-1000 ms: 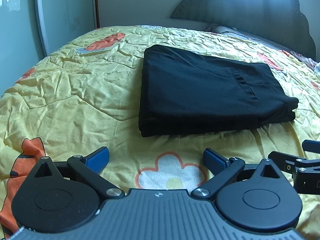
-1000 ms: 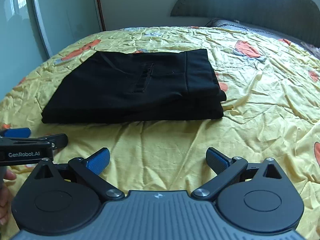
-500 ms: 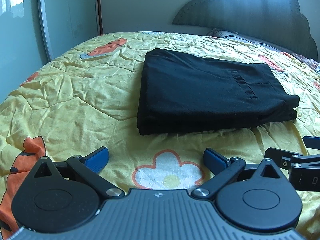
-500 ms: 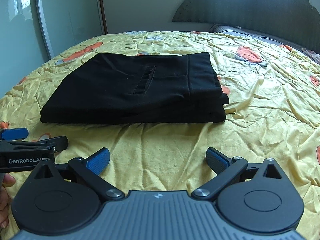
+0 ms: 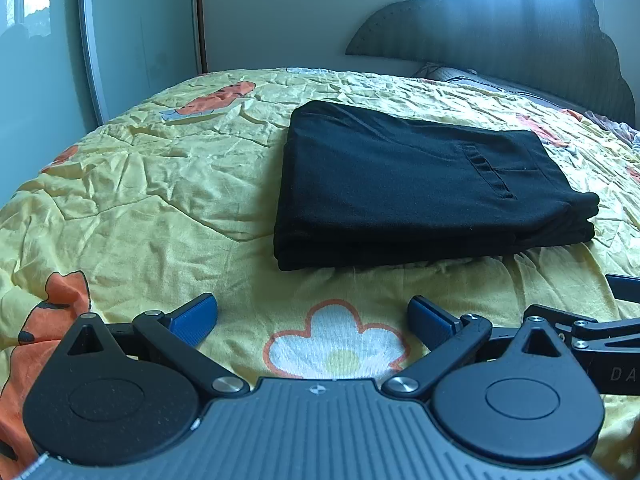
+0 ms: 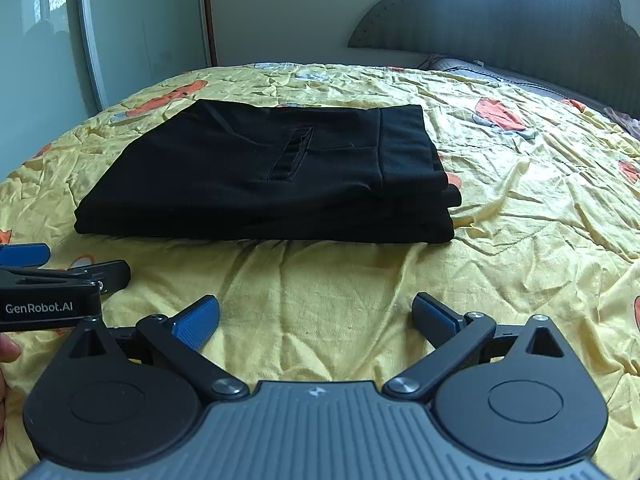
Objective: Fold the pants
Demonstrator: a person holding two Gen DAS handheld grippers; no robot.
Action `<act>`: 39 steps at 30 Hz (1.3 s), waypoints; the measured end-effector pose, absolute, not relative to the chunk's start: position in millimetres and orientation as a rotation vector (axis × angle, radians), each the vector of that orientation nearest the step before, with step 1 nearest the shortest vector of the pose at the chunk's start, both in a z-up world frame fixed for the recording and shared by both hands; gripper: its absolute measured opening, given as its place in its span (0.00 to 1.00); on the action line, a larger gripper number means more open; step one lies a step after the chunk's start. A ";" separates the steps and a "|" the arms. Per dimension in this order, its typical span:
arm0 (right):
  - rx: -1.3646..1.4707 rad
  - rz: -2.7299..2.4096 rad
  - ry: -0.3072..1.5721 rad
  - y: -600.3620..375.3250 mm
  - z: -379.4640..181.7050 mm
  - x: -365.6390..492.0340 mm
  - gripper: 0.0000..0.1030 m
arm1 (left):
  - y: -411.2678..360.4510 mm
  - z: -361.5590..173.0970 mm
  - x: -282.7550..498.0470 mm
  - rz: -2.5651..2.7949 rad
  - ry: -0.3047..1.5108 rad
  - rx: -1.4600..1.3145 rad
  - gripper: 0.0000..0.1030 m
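Note:
Black pants (image 5: 420, 184) lie folded into a flat rectangular stack on the yellow bedspread (image 5: 160, 184); the right wrist view shows the same pants (image 6: 272, 176) with a pocket slit on top. My left gripper (image 5: 312, 318) hovers open in front of the stack, holding nothing. Equally open and empty, my right gripper (image 6: 316, 316) sits short of the stack's near edge. Part of the right gripper shows at the right edge of the left wrist view, and the left gripper's body (image 6: 48, 292) shows at the left of the right wrist view.
The bedspread is wrinkled, with orange and white flower prints (image 5: 336, 340). A dark padded headboard (image 5: 520, 36) and a pillow (image 5: 480, 80) stand behind. A glass sliding door (image 5: 120, 40) is on the left. A person's fingers (image 6: 6, 356) show at the left edge.
Both grippers have drawn back slightly and tilted up, so the pants sit a little lower in each view. The pants have not moved.

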State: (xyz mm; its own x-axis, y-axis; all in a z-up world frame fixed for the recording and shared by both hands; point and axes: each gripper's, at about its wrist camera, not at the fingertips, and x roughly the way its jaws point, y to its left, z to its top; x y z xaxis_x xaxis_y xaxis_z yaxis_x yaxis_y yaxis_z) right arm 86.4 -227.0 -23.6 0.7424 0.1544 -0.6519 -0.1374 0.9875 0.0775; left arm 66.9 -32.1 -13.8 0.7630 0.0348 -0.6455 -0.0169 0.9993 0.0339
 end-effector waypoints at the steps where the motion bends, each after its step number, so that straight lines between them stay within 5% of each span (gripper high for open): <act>1: 0.023 0.159 0.715 -226.7 -23.8 86.1 1.00 | -32.1 -13.7 67.0 0.028 0.702 0.027 1.00; 39: 0.043 0.090 0.705 -224.9 -25.3 84.9 1.00 | -32.9 -15.9 65.5 0.027 0.687 0.030 1.00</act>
State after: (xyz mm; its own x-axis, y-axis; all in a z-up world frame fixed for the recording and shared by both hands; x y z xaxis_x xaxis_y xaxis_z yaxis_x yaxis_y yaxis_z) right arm 84.9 -224.9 -25.3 0.7576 0.0975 -0.6454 -0.0684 0.9952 0.0701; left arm 65.5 -32.9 -15.9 0.7726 0.0350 -0.6340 -0.0152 0.9992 0.0366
